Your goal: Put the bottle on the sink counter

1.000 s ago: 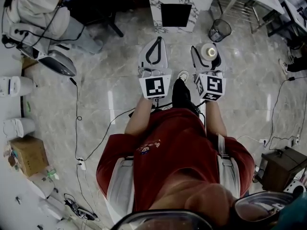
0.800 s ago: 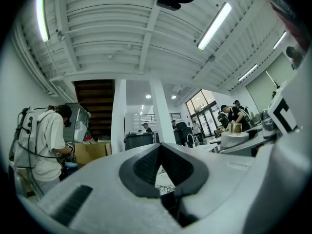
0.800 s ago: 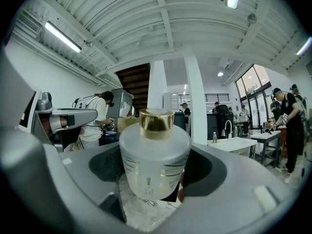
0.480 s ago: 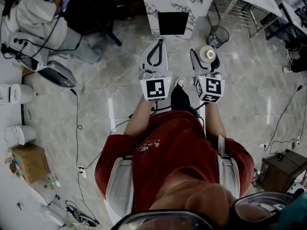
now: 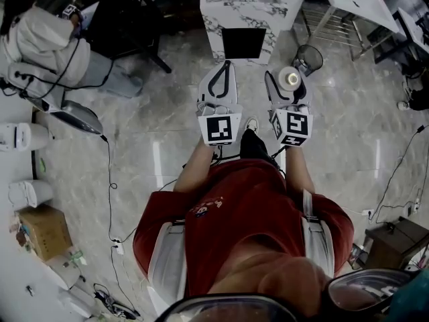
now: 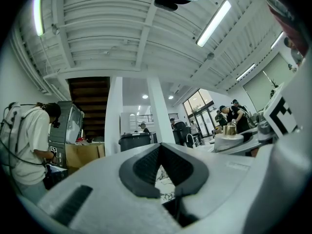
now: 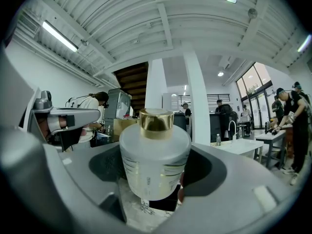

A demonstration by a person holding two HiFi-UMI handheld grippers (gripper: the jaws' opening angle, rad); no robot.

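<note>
**Bottle carried in the right gripper, counter not yet reached**

Nearest, the right gripper [image 5: 288, 84] has its jaws spread wide around the round frosted-glass bottle with a gold cap [image 7: 155, 162], pressing on its body so it stands upright above the floor. The left gripper [image 5: 224, 64] beside it is empty, its jaws together at the tips. Below them is the glossy grey stone floor [image 5: 154, 126], with a black cable [image 5: 107, 173] trailing off to the left. Ahead stands the white marble-veined counter block [image 5: 221, 15], with a dark wire waste basket [image 5: 308, 59] just beside its right corner. To do this well, hold the bottle level, step clear of the basket, and lower the base flat onto the counter top before letting the jaws go.
</note>
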